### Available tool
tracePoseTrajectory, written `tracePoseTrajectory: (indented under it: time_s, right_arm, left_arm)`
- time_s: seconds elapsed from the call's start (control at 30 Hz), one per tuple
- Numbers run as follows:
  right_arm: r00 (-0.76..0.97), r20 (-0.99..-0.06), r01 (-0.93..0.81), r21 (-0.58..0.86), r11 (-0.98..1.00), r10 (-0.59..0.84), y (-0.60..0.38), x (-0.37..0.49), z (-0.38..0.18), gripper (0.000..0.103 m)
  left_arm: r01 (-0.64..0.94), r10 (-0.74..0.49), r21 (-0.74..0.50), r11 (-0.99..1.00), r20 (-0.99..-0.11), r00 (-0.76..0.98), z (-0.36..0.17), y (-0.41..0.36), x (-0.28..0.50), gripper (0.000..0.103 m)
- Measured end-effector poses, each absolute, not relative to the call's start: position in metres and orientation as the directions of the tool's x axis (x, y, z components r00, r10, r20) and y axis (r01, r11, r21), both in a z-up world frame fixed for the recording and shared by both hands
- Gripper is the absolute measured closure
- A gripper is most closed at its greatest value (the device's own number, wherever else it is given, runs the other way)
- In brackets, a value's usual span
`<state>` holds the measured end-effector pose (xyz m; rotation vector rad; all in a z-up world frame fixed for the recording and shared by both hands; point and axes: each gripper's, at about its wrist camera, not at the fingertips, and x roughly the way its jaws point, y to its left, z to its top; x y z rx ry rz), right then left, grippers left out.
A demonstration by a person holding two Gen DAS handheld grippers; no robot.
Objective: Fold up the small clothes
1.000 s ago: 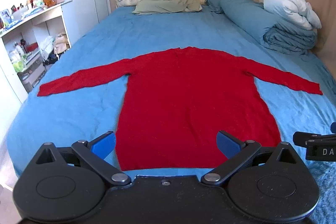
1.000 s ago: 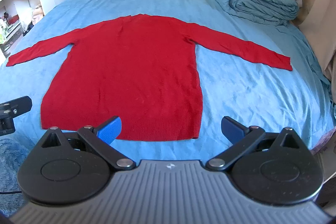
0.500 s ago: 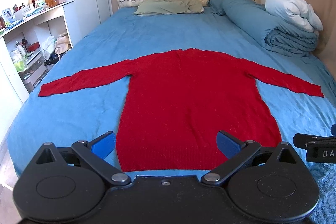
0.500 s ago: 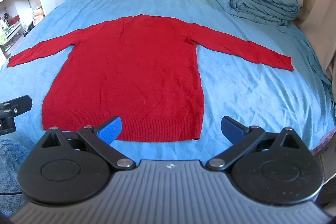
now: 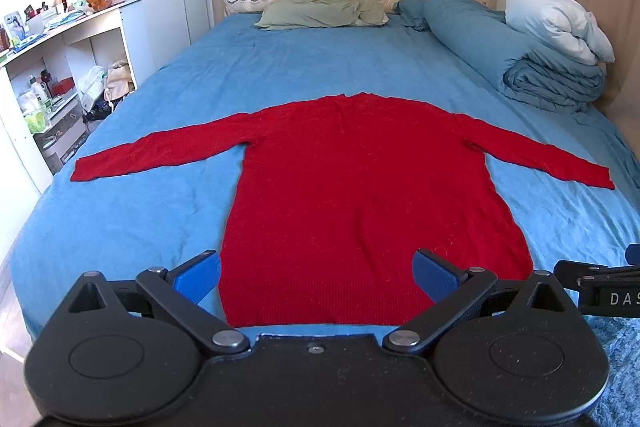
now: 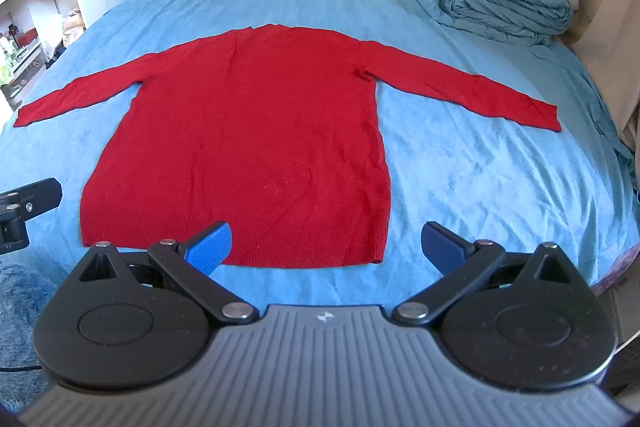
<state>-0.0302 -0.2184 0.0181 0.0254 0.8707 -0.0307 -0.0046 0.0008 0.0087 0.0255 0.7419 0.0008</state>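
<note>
A red long-sleeved sweater (image 5: 360, 187) lies flat on the blue bed sheet (image 5: 140, 211), sleeves spread to both sides, hem toward me. It also shows in the right wrist view (image 6: 248, 139). My left gripper (image 5: 316, 275) is open and empty, held above the hem near the sweater's left bottom corner. My right gripper (image 6: 326, 245) is open and empty, held above the hem near the right bottom corner. Neither touches the cloth.
A rolled blue duvet (image 5: 520, 67) with a white pillow (image 5: 556, 23) lies at the back right. A green pillow (image 5: 320, 13) sits by the headboard. White shelves (image 5: 60, 67) stand left of the bed. A blue rug (image 6: 16, 307) lies at the foot.
Both grippers have drifted slightly; the sweater sits a little lower in the views. Nothing was grasped and the sweater has not moved.
</note>
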Motion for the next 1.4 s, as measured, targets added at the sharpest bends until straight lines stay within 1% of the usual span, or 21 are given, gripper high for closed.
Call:
tracePoseTrajectory:
  time_s: [0.2,0.53,1.4]
  right_arm:
    - [0.644,-0.765,0.037,0.009,0.999,-0.017,-0.2184,-0.03,0.0177,0.0]
    - [0.645,-0.764,0.038,0.006,0.999,-0.02,-0.2173,-0.0304,0.0177,0.0]
    - [0.653,-0.757,0.044,-0.002,0.999,-0.031,-0.2144,-0.0322,0.0221,0.0]
  left_arm:
    - [0.01,0.018,0.037,0.999,-0.676,0.736,0.0072,-0.0033,-0.0046,0.0]
    - [0.011,-0.005,0.004,1.0,-0.672,0.74,0.0081,0.0012,-0.0059,0.0]
    - [-0.001,0.004,0.005,1.0,-0.668,0.744,0.014,0.0014,-0.0078,0.0]
